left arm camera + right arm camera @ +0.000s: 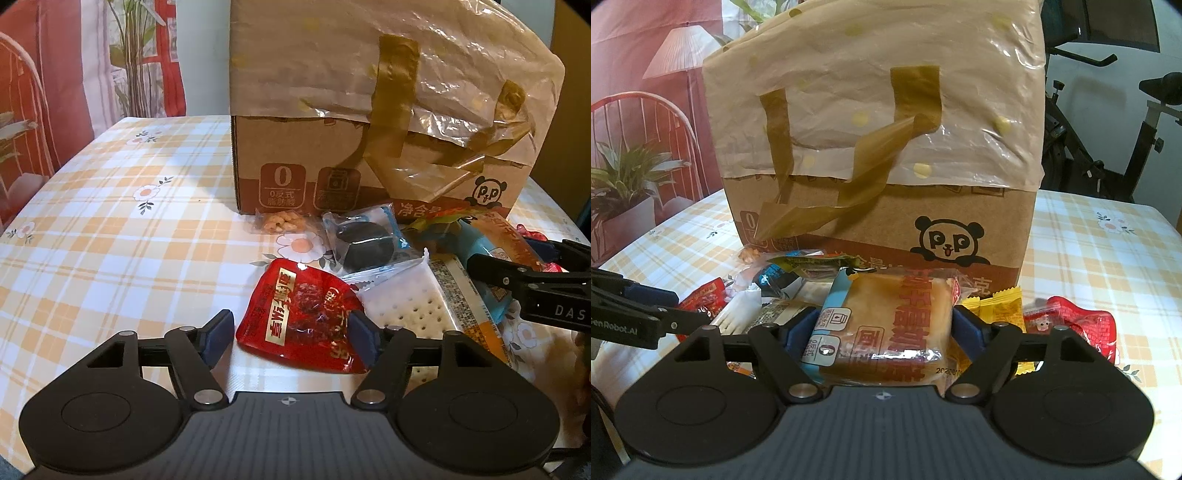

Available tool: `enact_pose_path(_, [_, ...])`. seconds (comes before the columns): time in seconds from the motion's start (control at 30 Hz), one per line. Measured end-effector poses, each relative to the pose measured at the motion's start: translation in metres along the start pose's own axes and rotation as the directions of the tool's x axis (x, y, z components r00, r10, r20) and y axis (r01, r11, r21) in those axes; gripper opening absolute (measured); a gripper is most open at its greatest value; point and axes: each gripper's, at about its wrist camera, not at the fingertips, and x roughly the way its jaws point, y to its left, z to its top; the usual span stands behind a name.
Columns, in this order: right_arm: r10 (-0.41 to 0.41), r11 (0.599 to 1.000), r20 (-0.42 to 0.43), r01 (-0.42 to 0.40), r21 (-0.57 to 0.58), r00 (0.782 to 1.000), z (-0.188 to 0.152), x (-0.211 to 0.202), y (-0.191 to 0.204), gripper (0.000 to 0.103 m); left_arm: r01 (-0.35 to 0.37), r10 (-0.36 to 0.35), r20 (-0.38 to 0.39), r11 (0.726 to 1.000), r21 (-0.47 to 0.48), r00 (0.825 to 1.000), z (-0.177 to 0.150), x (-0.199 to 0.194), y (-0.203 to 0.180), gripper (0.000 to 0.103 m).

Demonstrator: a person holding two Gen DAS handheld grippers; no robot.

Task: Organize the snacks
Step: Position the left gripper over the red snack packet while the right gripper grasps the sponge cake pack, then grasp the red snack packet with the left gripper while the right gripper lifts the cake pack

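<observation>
**Left lining up on red pouch, right clamped on cake**

Left view: my left gripper [291, 334] is wide open, nothing held. Red pouch [301, 314] lies flat on the table [110, 221] right ahead, between the fingers but off-centre: right pad sits against or over its right edge, left pad has a clear gap. Its long axis runs roughly away from me, so the jaws straddle the short width. I'd shift slightly right before closing. Just beyond: dark cookie pack [364, 240], white cracker pack [402, 306], nut bag [280, 221] by the box [332, 166]. My right gripper comes in at the right edge.

Right view: my right gripper [884, 328] is closed on the cake [882, 328], both pads on its sides, jaws fairly wide because the pack is wide. Cake's long axis points at the box, directly ahead. Yellow pack [997, 306] and red pack [1078, 325] lie right of it.
</observation>
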Motion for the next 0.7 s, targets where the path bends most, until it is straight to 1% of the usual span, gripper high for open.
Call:
enact_pose_path(0.1, [0.000,1.000,0.000,0.000,0.000,1.000,0.000,0.000,0.000,0.079,-0.001,0.001,0.005,1.000,0.008,1.000,0.000,0.001,-0.002,0.073])
enact_pose_path(0.17, [0.000,1.000,0.000,0.000,0.000,1.000,0.000,0.000,0.000,0.079,0.002,-0.002,0.007,1.000,0.023,1.000,-0.001,0.002,-0.004,0.078])
enact_pose_path(0.27, [0.000,1.000,0.000,0.000,0.000,1.000,0.000,0.000,0.000,0.079,-0.005,0.005,0.015,0.999,0.048,1.000,-0.003,0.003,-0.008,0.081])
enact_pose_path(0.5, [0.000,1.000,0.000,0.000,0.000,1.000,0.000,0.000,0.000,0.079,-0.009,0.007,0.028,0.997,0.076,1.000,-0.004,0.006,-0.010,0.082])
enact_pose_path(0.6, [0.000,1.000,0.000,0.000,0.000,1.000,0.000,0.000,0.000,0.079,-0.009,0.007,0.031,0.997,0.075,1.000,-0.004,0.005,-0.010,0.078])
enact_pose_path(0.67, [0.000,1.000,0.000,0.000,0.000,1.000,0.000,0.000,0.000,0.079,-0.007,0.004,0.035,0.997,0.075,0.999,-0.004,0.004,-0.010,0.070])
enact_pose_path(0.7, [0.000,1.000,0.000,0.000,0.000,1.000,0.000,0.000,0.000,0.079,0.001,-0.004,0.037,0.997,0.075,0.999,-0.004,0.003,-0.009,0.067])
